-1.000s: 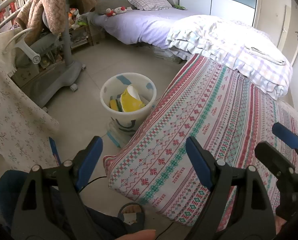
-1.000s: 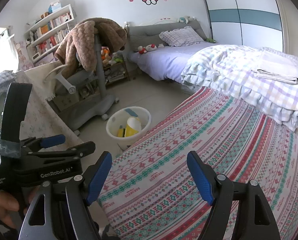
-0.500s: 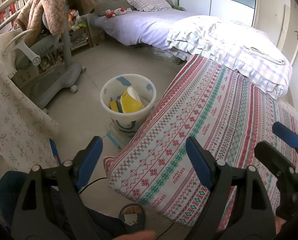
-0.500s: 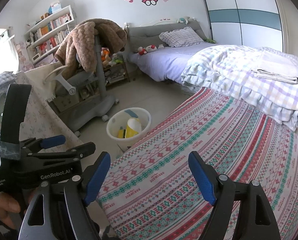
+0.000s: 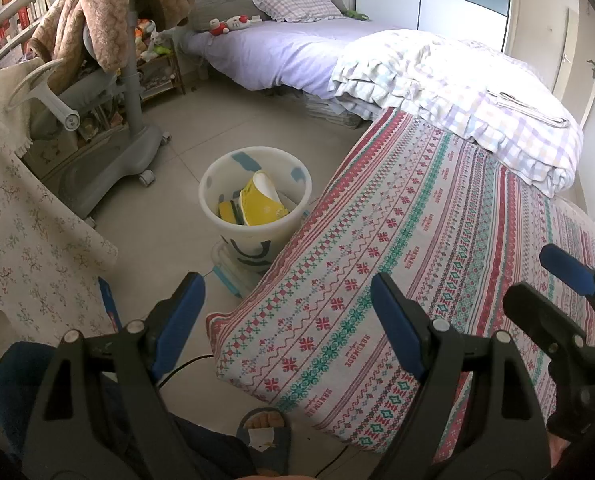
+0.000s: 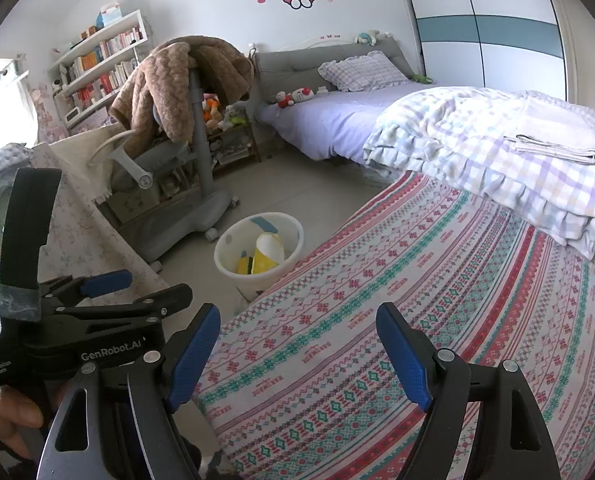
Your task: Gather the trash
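A white bin [image 5: 217, 184] stands on the floor by the corner of a surface under a patterned cloth [image 5: 417, 240]. In the bin lie a yellow crumpled carton [image 5: 263, 204] and other yellow scraps. My left gripper [image 5: 289, 320] hovers open and empty above the cloth's near corner, short of the bin. My right gripper [image 6: 297, 356] is open too, empty, over the cloth. The right wrist view shows the bin [image 6: 227, 250] and the carton [image 6: 266, 258] farther off, with the left gripper [image 6: 137, 290] at lower left. The right gripper [image 5: 545, 284] shows at the left wrist view's right edge.
A grey wheeled chair [image 5: 109, 152] draped with a brown blanket stands left of the bin. A floral cloth [image 5: 29, 240] hangs at the left. A bed with a plaid quilt [image 5: 477, 92] lies behind. A person's slippered foot [image 5: 263, 432] and a cable are on the floor.
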